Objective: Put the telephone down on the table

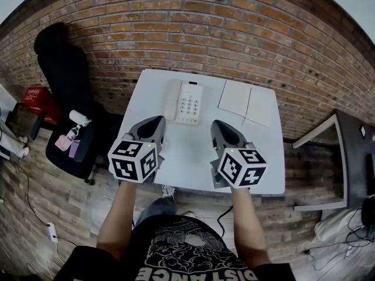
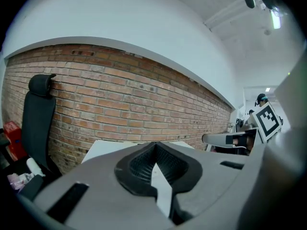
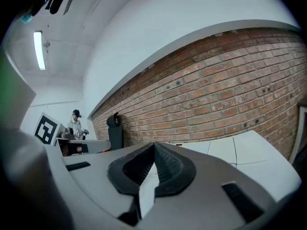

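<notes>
- Far left, off the table: a black office chair (image 1: 63,69) against the brick wall, with a few small bottles on its seat.
- The left gripper (image 1: 154,122) hovers over the near left part of the white table (image 1: 187,157). Its jaws are pressed fully together, with nothing between them.
- The telephone (image 1: 184,102) lies flat on the table at the far middle. Its handset (image 1: 172,98) sits in the cradle on the left and the keypad faces up. It is well apart from both grippers.
- The right gripper (image 1: 220,125) hovers over the near right part of the table, level with the left one. Its jaws are also fully closed, with nothing in them.
- Far right on the table: an open white booklet (image 1: 246,103), just beside the telephone.
- Step in hand, as I judge it: the telephone already rests on the table and neither claw holds it, so the put-down looks done, or no lift has begun.
- If any move remains, it calls for opening a claw and reaching far to the telephone without nudging the booklet.
</notes>
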The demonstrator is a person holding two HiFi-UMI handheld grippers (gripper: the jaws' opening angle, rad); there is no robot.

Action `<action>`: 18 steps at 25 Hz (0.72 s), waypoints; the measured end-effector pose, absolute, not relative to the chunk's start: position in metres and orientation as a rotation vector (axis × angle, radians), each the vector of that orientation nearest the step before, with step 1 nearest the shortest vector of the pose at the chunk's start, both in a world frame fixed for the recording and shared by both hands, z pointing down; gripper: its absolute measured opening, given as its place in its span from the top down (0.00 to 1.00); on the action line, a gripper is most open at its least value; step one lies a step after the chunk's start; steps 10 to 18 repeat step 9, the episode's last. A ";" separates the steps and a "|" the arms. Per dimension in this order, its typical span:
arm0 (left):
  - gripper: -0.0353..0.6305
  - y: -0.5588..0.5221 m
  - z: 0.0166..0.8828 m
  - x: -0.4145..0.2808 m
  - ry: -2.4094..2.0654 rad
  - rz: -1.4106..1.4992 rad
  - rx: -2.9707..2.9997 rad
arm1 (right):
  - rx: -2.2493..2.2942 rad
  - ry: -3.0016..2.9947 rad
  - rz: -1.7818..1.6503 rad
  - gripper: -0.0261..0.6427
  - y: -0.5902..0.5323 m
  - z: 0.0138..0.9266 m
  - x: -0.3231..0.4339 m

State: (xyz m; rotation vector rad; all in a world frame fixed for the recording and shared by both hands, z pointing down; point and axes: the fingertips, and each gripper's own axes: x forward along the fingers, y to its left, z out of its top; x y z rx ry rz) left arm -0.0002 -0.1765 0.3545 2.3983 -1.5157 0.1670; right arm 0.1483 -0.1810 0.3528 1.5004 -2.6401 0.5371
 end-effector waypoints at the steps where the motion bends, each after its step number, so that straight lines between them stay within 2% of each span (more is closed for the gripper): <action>1: 0.94 -0.176 0.355 -0.001 -1.515 0.166 2.397 | 1.500 -2.640 0.536 0.96 -0.180 0.353 0.148; 18: 0.94 -0.173 0.357 -0.004 -1.508 0.171 2.395 | 1.496 -2.638 0.536 0.96 -0.176 0.354 0.142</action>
